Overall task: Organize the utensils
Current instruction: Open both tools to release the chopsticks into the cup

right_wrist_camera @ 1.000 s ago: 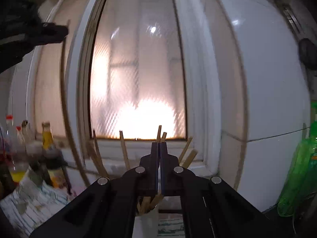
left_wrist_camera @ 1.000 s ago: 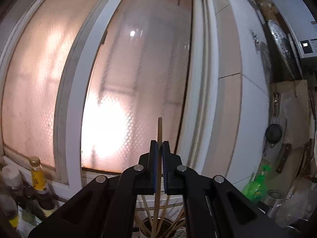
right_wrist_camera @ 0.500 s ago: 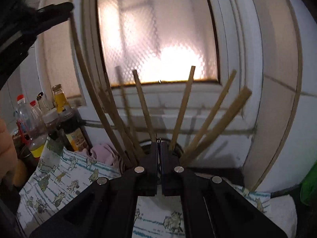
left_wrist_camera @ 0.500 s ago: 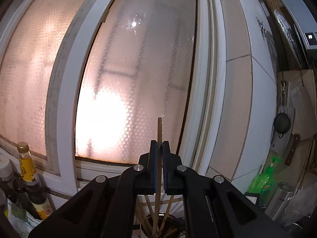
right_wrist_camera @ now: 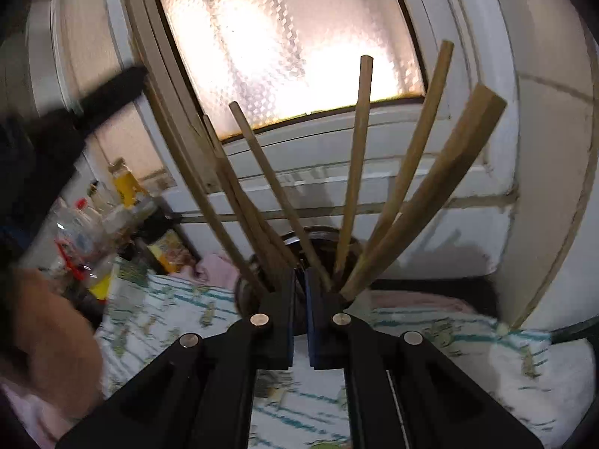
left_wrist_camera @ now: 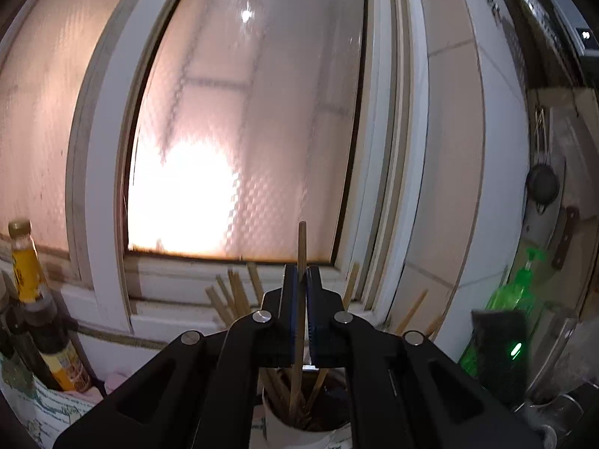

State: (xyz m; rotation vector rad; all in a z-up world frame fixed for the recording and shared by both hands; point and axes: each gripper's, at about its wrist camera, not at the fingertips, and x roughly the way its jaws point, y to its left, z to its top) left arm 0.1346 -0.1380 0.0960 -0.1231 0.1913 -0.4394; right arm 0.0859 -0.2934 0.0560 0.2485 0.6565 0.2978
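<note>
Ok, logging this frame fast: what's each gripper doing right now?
Left gripper: closed on one chopstick, upright above the utensil cup.
Right gripper: nearly closed, a thin gap, holding nothing visible.

Right gripper (right_wrist_camera: 299, 280) low in frame, jaws nearly together with a narrow gap, nothing seen between them. Just beyond its tips — a holder (right_wrist_camera: 318, 234), dark rim partly hidden, with wooden chopsticks (right_wrist_camera: 355, 164) fanned out left and right. Patterned cloth (right_wrist_camera: 168, 310) covers the surface underneath. Bottles (right_wrist_camera: 123, 183) cluster at left, blurred. Frosted window (right_wrist_camera: 284, 37) behind, glowing.
</note>
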